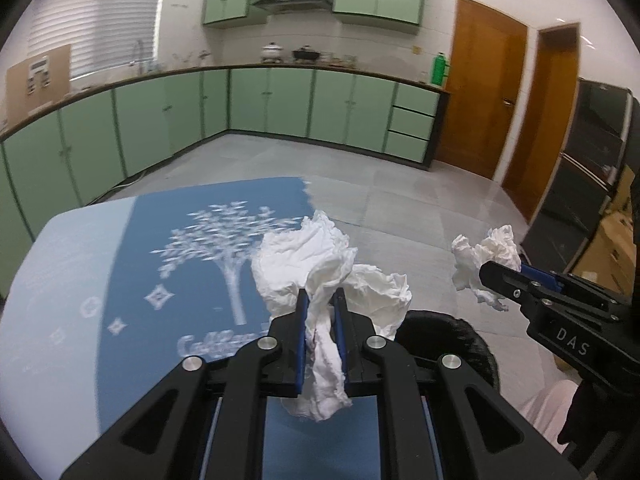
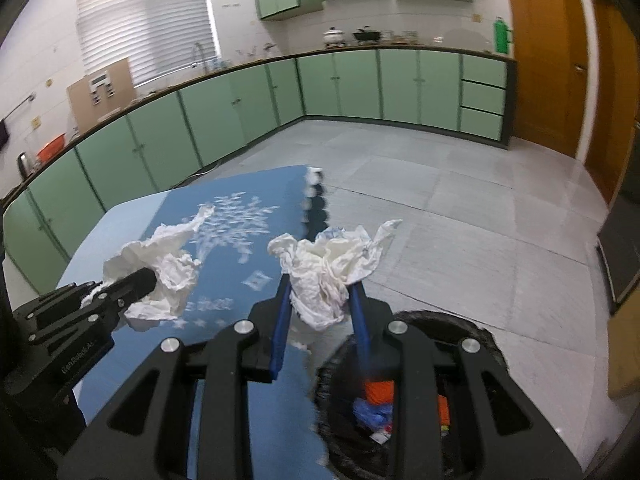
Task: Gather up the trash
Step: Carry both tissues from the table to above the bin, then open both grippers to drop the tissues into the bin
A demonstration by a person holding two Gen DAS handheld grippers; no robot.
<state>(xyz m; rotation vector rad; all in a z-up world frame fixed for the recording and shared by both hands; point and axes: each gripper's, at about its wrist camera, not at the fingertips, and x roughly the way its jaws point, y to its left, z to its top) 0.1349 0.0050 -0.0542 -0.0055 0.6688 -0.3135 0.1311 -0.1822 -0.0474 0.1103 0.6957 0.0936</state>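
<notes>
1. The left gripper (image 1: 320, 300) has its jaws clamped on a crumpled white tissue (image 1: 316, 264); the paper bulges above the blue pads and a tail hangs down between them.
2. In the left wrist view this tissue sits at the centre, above the tabletop (image 1: 80, 280), which carries a blue cloth with a white tree print.
3. The right gripper (image 2: 322, 292) has its jaws clamped on a second tissue (image 2: 332, 264), a loose wad with torn corners sticking up towards 1 o'clock.
4. In the left wrist view the right gripper (image 1: 500, 274) shows at 3 o'clock, its wad (image 1: 486, 256) held in the air over the floor (image 1: 420, 200).
5. In the right wrist view the left gripper (image 2: 136, 280) enters from 9 o'clock, its wad (image 2: 160, 264) above the blue cloth.
6. A black bin (image 2: 488, 340) stands on the floor just beside the tabletop edge, at 5 o'clock under the right gripper; orange and blue scraps (image 2: 378, 400) lie inside.
7. Green cabinets (image 1: 280, 100) line the far walls.
</notes>
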